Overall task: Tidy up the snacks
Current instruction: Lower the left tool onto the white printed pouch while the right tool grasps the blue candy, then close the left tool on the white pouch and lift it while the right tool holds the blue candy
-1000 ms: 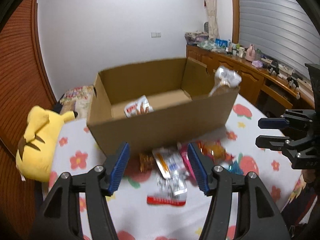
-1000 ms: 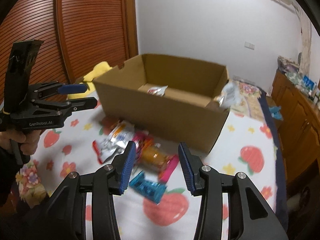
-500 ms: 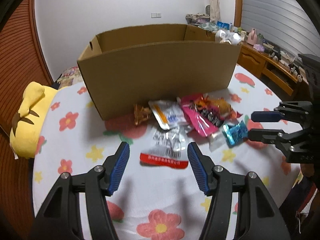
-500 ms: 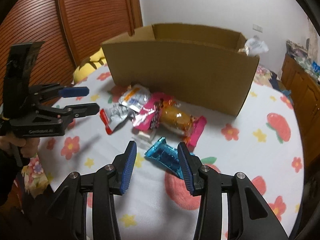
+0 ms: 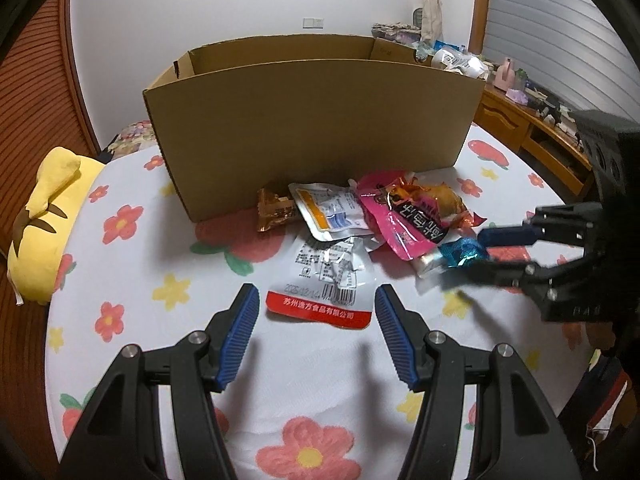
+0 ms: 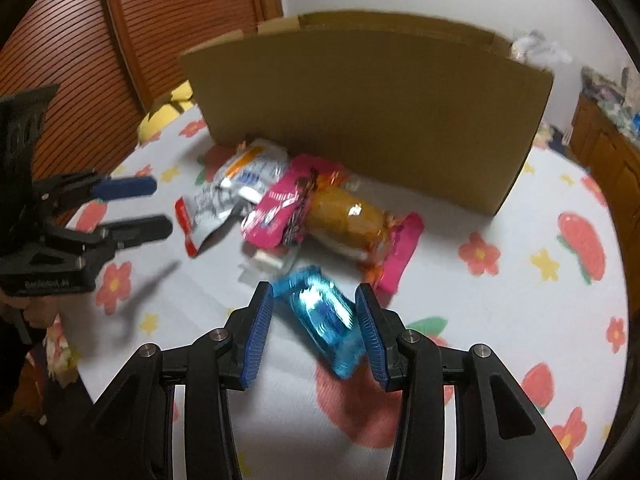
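While our left tongs [image 5: 314, 304] gape near the silver packet [image 5: 326, 280], our right tongs [image 6: 314, 308] straddle, unpinched, the blue packet [image 6: 324, 316] before the box [image 6: 372, 112].

left wrist view: looks forward and down along its own fingers [image 5: 240, 328], close over the flowered worktop [image 5: 320, 364], facing the cardboard box [image 5: 312, 128]. right wrist view: same downward slant, nearer the worktop [image 6: 520, 280], angled from the right. shared: box [image 6: 372, 112], snack pile [image 5: 380, 220], each other's gripper.
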A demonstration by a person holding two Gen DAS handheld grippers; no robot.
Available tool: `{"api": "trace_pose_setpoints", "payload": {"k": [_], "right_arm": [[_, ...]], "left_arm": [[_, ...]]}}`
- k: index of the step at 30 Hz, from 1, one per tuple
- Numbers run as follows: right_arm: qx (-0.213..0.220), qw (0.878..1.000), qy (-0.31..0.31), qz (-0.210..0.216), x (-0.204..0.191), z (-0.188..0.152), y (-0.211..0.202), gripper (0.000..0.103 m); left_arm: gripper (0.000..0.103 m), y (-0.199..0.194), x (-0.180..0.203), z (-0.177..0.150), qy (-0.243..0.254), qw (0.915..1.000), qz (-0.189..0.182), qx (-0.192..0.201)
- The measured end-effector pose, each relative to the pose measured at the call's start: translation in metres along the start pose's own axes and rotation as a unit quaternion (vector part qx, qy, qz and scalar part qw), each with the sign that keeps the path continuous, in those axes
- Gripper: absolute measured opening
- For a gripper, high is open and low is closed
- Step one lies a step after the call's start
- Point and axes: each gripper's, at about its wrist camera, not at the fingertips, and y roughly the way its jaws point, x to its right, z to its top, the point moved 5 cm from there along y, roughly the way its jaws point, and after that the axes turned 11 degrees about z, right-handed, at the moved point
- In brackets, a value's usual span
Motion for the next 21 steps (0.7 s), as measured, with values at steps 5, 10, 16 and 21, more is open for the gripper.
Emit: {"api": "trace_pose_setpoints", "payload": {"k": [5, 10, 16, 21], "right_arm": [[-0.001, 1.000, -0.009, -0.005, -0.005, -0.008, -0.002, 0.043], [-0.001, 1.000, -0.002, -0.016, -0.001, -0.007, 0.005, 0.038], [0.006, 0.999, -0.016, -0.028, -0.007, -0.013, 0.000, 0.024], [0.028, 0.999, -0.013, -0.041, -0.007, -0.025, -0.015, 0.024]], "left_arm": [[0.061, 0.007, 0.002, 0.002, -0.001, 1.0000, -0.004, -0.004], [0.061, 0.020, 0.003, 0.005, -0.001, 0.9999, -0.004, -0.015], [0.061, 0.029, 0.004, 0.013, -0.002, 0.9997, -0.011, -0.021], [0.066, 0.037, 0.007, 0.018, 0.000, 0.9995, -0.016, -0.026]]}}
